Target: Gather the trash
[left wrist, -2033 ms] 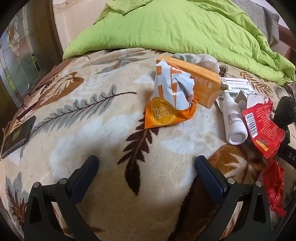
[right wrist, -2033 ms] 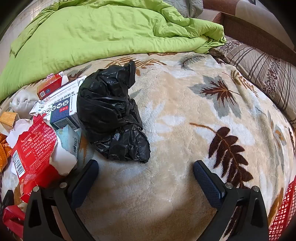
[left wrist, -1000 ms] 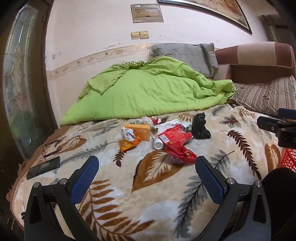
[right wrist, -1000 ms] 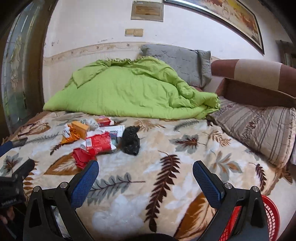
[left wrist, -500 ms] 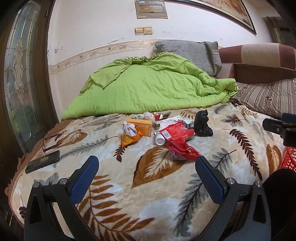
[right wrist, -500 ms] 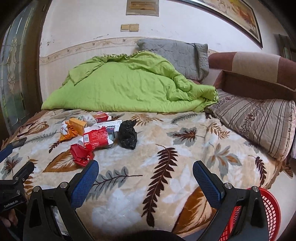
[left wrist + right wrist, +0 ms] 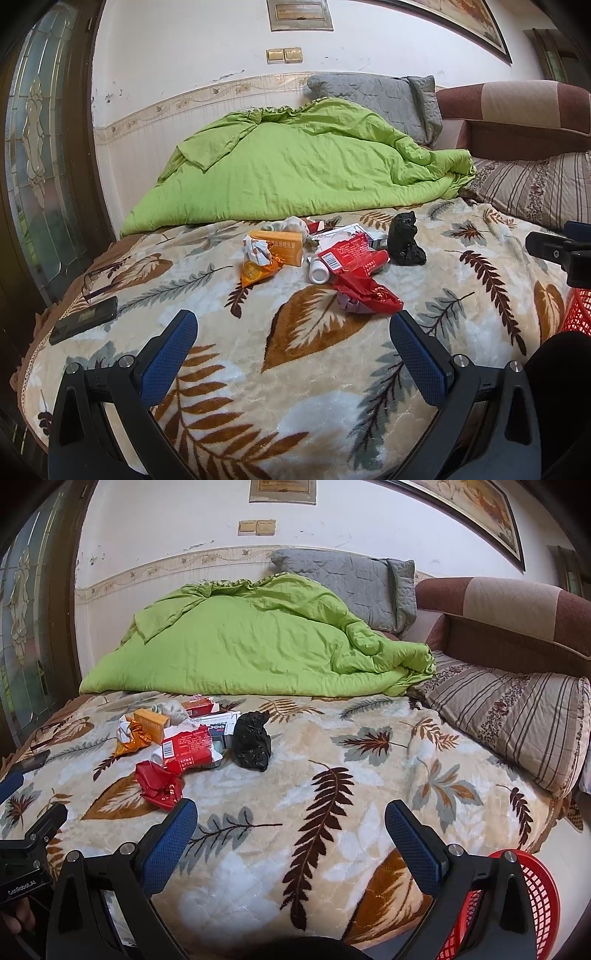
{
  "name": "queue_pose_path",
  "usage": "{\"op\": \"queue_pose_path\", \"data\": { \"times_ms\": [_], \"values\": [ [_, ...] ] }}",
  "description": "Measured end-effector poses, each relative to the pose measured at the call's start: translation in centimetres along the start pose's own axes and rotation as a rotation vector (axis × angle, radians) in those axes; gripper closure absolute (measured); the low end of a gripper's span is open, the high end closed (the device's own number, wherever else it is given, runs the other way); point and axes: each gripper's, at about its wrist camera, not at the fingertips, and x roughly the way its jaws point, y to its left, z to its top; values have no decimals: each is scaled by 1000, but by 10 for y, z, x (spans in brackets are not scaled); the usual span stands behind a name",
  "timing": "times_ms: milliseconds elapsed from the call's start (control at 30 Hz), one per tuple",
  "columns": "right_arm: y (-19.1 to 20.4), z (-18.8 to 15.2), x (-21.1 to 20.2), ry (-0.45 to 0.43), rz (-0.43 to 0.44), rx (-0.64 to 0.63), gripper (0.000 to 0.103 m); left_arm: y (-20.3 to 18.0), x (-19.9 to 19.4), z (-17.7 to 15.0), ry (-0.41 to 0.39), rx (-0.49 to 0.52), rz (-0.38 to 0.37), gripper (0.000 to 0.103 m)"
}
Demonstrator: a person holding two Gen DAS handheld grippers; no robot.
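Both your grippers hang released at the bottom of their frames, jaws spread wide with nothing between them: left gripper (image 7: 293,341) over the brown leaf print, right gripper (image 7: 291,825) over the fern print of the blanket (image 7: 332,805). Lower right of the right view, a red basket (image 7: 543,886) sits past the blanket edge, below bed level; the left view catches only a sliver of it at the right edge. Far left of the left view, a dark phone (image 7: 84,319) lies flat near the bed edge, well apart from the trash. The trash is clustered mid-frame in the left view, left of centre in the right view. Nearest piece is a crumpled red wrapper (image 7: 364,293), just beyond your left jaws. Behind it a torn red packet (image 7: 351,256) lies over a white bottle (image 7: 318,271), cap end toward you. Left of those, an orange pouch (image 7: 258,267) with a crumpled white top, touching an orange box (image 7: 282,246). A black bag (image 7: 405,242), bunched up, stands at the right end of the pile, just beside the red packet. More paper packaging lies behind the pile; can't tell what it is. Farther back a green quilt (image 7: 295,173) is heaped across the bed, a grey pillow (image 7: 376,92) against the wall behind it, a striped pillow (image 7: 517,716) at right.
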Motion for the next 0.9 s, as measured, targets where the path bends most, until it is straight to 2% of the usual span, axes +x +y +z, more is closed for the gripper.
{"op": "queue_pose_path", "data": {
  "times_ms": [600,667,900],
  "values": [
    [-5,0,5,22,12,19,0,-2,4,-5,21,2,-11,0],
    [-6,0,7,30,18,25,0,-1,8,-5,42,-17,-30,0],
    [-8,0,13,63,44,45,0,-3,52,14,196,-132,-107,0]
  ]
}}
